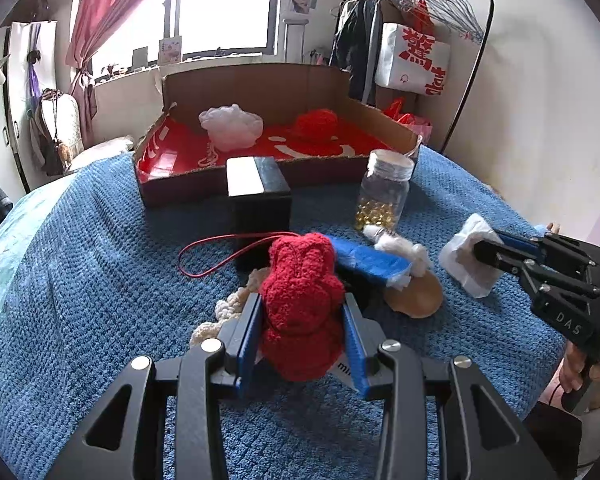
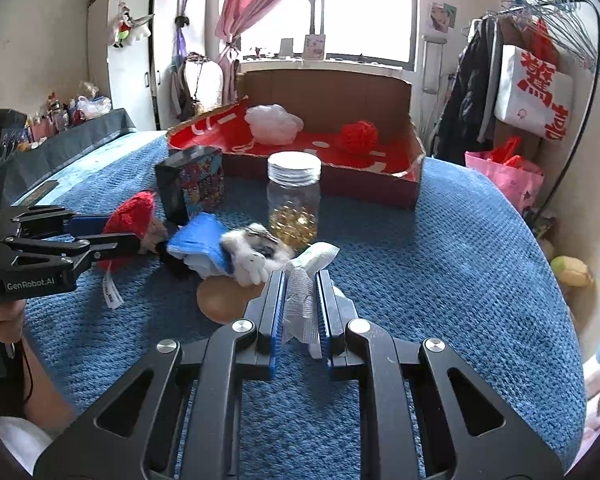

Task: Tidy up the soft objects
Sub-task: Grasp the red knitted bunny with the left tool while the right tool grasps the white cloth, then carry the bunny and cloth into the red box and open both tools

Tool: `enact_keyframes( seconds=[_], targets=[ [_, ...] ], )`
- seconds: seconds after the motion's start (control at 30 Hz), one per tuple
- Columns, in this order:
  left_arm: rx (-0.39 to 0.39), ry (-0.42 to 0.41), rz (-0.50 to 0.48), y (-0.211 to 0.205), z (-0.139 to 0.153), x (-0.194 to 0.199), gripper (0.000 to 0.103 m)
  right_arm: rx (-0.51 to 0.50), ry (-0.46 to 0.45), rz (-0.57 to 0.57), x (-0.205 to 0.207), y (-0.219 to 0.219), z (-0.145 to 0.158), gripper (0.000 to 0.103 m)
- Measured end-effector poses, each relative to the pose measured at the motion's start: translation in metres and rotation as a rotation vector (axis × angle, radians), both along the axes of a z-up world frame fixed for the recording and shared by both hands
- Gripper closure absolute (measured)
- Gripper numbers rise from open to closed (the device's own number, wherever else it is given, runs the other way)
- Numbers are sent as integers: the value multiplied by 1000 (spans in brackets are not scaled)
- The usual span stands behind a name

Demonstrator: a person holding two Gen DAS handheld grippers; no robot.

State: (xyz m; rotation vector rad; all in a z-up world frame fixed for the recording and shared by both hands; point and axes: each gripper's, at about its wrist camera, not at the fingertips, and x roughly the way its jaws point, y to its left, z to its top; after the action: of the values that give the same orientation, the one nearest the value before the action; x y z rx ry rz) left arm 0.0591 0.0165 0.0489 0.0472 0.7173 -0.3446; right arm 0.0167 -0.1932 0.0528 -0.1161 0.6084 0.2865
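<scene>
– What do we have in the left gripper (image 1: 302, 312)?

– We see it pinching the red plush toy (image 1: 300, 300) low in the middle of the left wrist view, over the blue blanket (image 1: 100, 280).

– And the right gripper (image 2: 298, 304)?

– Its jaws are pressed together on a white tissue pack (image 2: 300, 300), bottom centre of the right wrist view.

– Where do we see the box?

– The cardboard box (image 1: 284, 84) sits in the upper middle, holding a white fluffy ball (image 1: 232, 126) and a red yarn ball (image 1: 316, 124). A jar (image 1: 384, 190) stands just in front of it.
</scene>
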Motion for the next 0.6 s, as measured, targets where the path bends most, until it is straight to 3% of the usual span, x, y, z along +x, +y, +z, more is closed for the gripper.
enact_keyframes(
  seconds=[0.3, 0.6],
  targets=[
    [-33, 76, -137, -10, 19, 26, 62, -17, -13, 115, 11, 19, 17, 89],
    [13, 180, -236, -24, 40, 74, 62, -167, -33, 232, 34, 49, 35, 89]
  ],
)
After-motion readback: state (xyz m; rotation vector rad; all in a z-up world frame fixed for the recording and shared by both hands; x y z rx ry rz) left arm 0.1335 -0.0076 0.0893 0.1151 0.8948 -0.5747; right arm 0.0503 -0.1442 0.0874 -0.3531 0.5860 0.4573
